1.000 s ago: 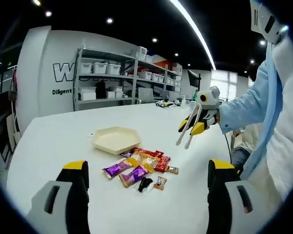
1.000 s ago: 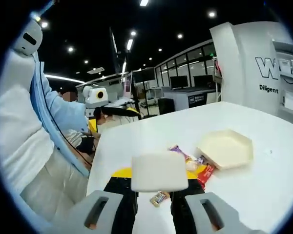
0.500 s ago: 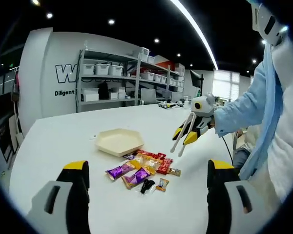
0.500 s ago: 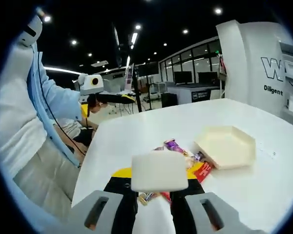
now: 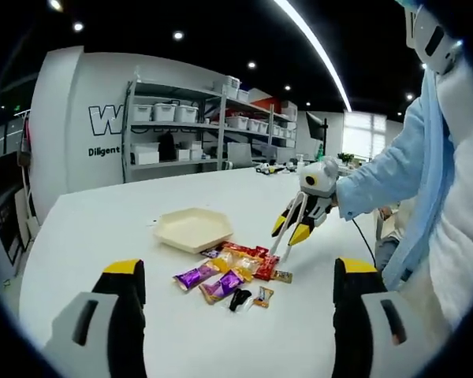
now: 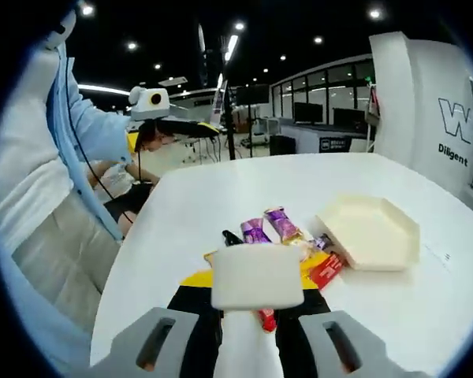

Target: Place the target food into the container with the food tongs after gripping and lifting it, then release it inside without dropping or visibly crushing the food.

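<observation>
A pile of wrapped snacks lies on the white table (image 5: 102,220): purple packets (image 5: 191,275), an orange one (image 5: 233,261), a red one (image 5: 262,266) and a small black one (image 5: 236,298). Just behind it sits a cream hexagonal tray (image 5: 193,228), empty. My right gripper (image 5: 292,228) is shut on white food tongs (image 5: 282,236), whose tips hang just above the pile's right edge. In the right gripper view the tongs' white end (image 6: 256,276) covers my right gripper (image 6: 248,303); the purple packets (image 6: 266,227), red packet (image 6: 325,270) and tray (image 6: 370,232) lie ahead. My left gripper (image 5: 238,276) is open, short of the pile.
Metal shelving (image 5: 197,126) with white bins stands behind the table. The person's light blue sleeve (image 5: 378,177) reaches in from the right. In the right gripper view, the left gripper (image 6: 154,101) shows at the upper left. Bare table lies left of the tray.
The right gripper with the tongs has come down and left, from above the table to just over the snack pile. The left gripper stays open and has hardly moved.
</observation>
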{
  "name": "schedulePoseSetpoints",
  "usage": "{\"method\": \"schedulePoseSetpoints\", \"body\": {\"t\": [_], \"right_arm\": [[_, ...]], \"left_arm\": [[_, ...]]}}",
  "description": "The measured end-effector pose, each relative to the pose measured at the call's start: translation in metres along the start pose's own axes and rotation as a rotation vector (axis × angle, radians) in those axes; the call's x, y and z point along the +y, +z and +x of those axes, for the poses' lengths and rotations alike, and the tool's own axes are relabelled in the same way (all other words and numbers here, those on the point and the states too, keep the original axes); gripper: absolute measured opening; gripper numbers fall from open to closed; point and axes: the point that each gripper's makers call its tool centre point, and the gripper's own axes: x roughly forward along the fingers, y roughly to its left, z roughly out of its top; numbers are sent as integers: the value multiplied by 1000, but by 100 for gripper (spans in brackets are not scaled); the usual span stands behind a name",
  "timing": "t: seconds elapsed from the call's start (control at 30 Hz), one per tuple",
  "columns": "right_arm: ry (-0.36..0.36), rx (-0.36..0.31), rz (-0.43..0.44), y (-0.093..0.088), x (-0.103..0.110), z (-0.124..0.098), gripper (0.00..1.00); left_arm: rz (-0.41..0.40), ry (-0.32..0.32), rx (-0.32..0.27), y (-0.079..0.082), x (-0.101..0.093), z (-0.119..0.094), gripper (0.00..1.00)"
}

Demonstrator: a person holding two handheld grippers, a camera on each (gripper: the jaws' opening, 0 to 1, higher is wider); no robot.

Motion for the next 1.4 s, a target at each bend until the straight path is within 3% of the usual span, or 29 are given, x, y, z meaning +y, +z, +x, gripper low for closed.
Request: {"method": "schedulePoseSetpoints", "body": {"t": [0.5, 0.67, 1.1, 1.4], "right_arm": [[60, 70, -113, -5, -7, 20, 18], [105, 123, -194, -7, -4, 24, 19], [198, 240, -294, -22, -1, 31, 19], [166, 223, -255, -20, -1, 31, 16]], "left_arm": [[10, 12, -3, 4, -2, -7, 95], [10, 17, -3, 4, 1, -10, 95], [3, 11, 1, 3, 2, -12, 94], [6, 12, -1, 3, 2, -13, 93]]}}
